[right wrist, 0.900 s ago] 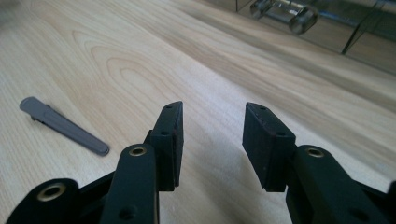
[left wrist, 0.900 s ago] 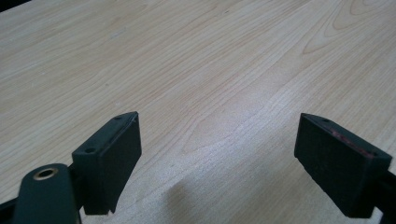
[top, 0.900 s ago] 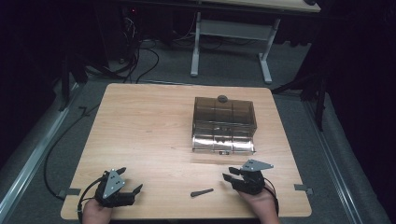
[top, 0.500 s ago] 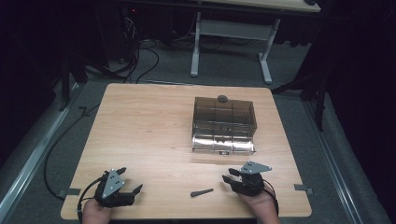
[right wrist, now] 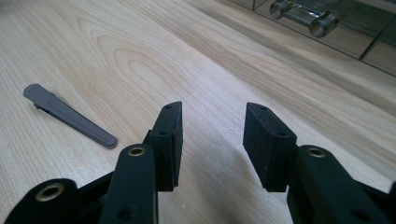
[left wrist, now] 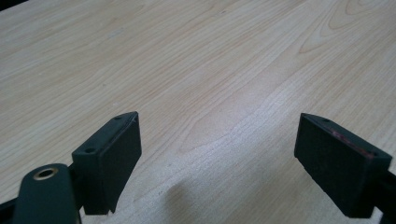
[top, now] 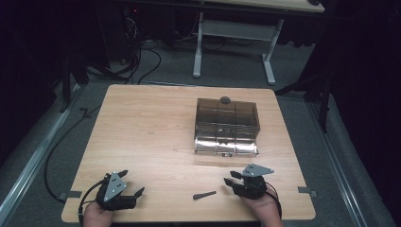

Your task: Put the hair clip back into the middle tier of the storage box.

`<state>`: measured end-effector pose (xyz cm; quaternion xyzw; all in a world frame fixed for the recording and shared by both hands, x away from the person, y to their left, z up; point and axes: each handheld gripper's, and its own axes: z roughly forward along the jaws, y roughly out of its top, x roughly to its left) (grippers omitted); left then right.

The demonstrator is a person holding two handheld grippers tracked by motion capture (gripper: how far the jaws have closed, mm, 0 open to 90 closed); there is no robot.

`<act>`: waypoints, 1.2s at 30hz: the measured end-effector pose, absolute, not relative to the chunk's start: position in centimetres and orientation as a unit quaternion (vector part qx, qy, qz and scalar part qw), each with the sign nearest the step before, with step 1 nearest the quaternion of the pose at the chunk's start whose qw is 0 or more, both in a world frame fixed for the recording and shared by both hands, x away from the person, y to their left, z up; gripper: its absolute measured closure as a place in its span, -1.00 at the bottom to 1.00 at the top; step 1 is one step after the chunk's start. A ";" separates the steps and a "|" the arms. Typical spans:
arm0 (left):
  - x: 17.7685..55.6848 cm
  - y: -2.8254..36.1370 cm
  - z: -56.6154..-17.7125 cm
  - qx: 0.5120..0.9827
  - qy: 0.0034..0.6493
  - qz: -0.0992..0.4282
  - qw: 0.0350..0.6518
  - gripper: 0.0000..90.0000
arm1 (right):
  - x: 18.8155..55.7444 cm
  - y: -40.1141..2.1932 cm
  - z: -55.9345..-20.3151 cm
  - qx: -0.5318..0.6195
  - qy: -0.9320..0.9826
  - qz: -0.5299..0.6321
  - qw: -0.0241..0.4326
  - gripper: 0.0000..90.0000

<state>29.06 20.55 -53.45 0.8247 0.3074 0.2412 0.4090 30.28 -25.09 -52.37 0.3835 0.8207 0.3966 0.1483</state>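
A smoky, translucent brown box (top: 227,125) stands on the light wood-grain counter (top: 146,132), right of centre and toward the far edge. Its walls are see-through tinted plastic, divided by faint vertical lines into sections, and a small dark round knob (top: 225,100) sits on top at its back edge. The front of the box along the bottom looks shiny and silvery; in the right gripper view this front shows a clear cylindrical handle (right wrist: 306,17) with rounded ends, set against tinted panels. No brand, label or writing can be read on the box or anywhere else.

A slim dark grey clip (top: 204,195), long and tapered, lies flat on the counter near the front edge, between the two grippers and closer to the right one. In the right gripper view it (right wrist: 70,116) lies just left of the jaws, apart from them, one end rounded and broad, the other narrow.

The left gripper (top: 130,195) rests at the counter's near left corner, held in a hand (top: 97,215); its jaws are spread wide with nothing between them but bare wood. The right gripper (top: 231,183) sits at the near right, in front of the box and well apart from it; its jaws are parted, released, gripping nothing.
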 end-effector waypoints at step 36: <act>28.9 20.7 -53.4 0.822 0.308 0.246 0.412 -0.66 | 28.5 -17.2 -52.7 0.266 0.883 0.377 0.085 0.37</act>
